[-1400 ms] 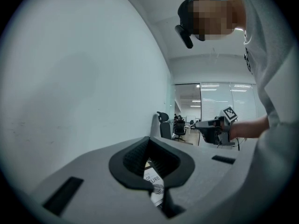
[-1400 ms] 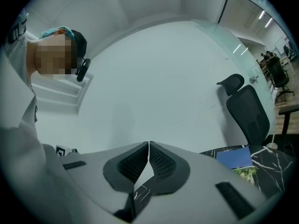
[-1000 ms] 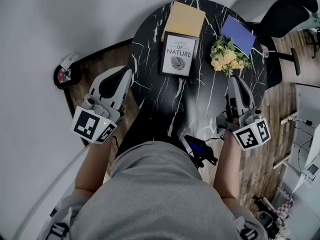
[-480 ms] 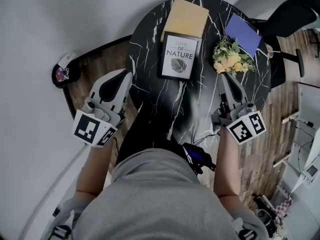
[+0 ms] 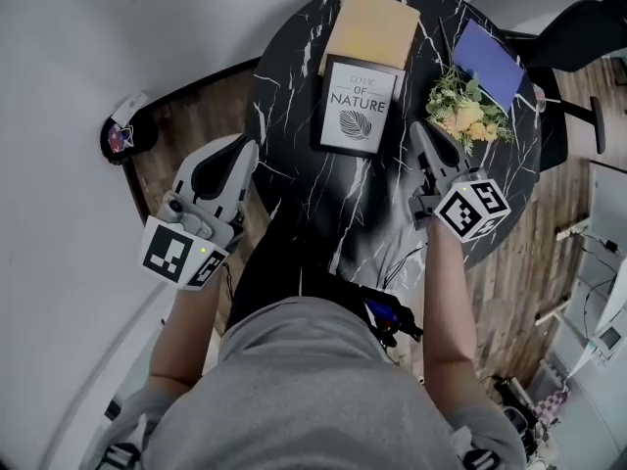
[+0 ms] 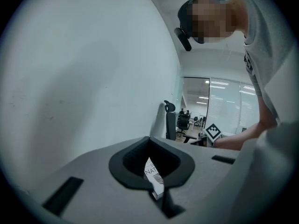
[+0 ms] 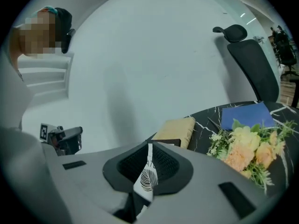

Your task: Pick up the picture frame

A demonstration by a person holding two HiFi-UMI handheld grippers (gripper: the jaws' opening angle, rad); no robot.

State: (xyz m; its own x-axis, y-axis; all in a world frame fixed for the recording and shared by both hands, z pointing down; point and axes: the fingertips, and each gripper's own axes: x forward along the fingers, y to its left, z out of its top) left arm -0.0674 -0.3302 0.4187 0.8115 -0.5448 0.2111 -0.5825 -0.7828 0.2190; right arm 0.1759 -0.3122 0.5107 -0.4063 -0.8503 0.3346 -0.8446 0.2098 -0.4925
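Head view: right gripper (image 5: pixel 419 130), jaws pressed together and empty, has advanced across the tabletop (image 5: pixel 304 179) since a second ago. Its tip is now near the picture frame's (image 5: pixel 359 107) lower right corner, beside the flowers (image 5: pixel 467 117). Left gripper (image 5: pixel 243 150), jaws likewise together, hangs off the left edge. The frame lies flat toward the far edge.

- One frame (image 5: pixel 359 106)
- One tan pad (image 5: pixel 370 25)
- One blue notebook (image 5: pixel 487 54)
- One bouquet (image 5: pixel 466 117)
- One counter (image 5: pixel 294 96)
- One chair (image 5: pixel 578 27)
- Two claws: left claw (image 5: pixel 245 151), right claw (image 5: pixel 419 131)
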